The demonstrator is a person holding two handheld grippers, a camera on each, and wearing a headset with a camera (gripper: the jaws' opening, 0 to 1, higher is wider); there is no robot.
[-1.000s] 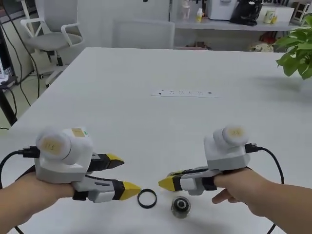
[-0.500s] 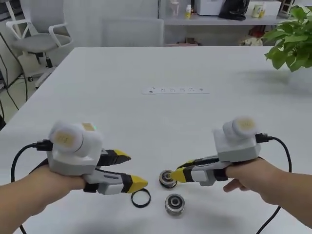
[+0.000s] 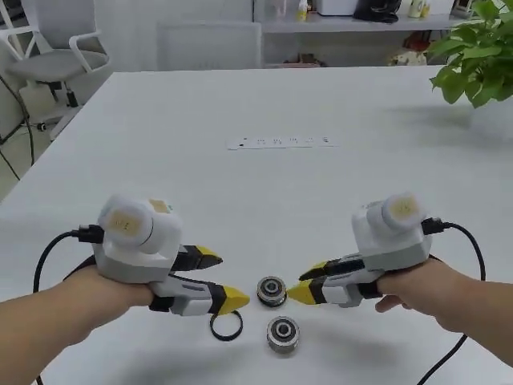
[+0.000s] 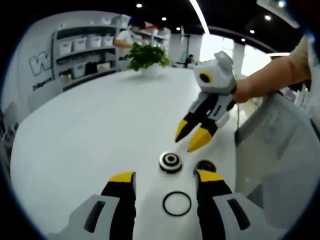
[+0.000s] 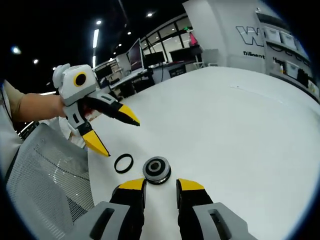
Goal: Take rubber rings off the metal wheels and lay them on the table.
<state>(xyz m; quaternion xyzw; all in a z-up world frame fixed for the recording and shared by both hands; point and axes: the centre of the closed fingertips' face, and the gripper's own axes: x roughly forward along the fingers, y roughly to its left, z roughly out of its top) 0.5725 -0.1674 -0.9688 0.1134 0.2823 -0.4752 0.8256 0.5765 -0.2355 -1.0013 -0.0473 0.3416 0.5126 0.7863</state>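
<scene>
Table [image 3: 264,184]: bare ahead, edge close behind.
Left gripper [image 3: 226,279]: jaws open, rubber ring [image 4: 164,204] near tips.
Right gripper [image 3: 298,287]: jaws parted, wheel [image 5: 157,169] just ahead.

On the white table [image 3: 240,184] lie 2 round metal wheels, a farther wheel [image 3: 272,291] and a nearer wheel [image 3: 283,333], plus 1 loose black rubber ring [image 3: 226,326]. There are 2 yellow-tipped white grippers, the left gripper [image 3: 231,279] and the right gripper [image 3: 298,285]. Beyond stand 1 green leafy plant [image 3: 473,52] and 1 grey office chair [image 3: 56,56].

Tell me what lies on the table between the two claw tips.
One metal wheel, seen in the head view between the left claw and right claw. The rubber ring and the second wheel lie nearer the person, outside that gap.
</scene>
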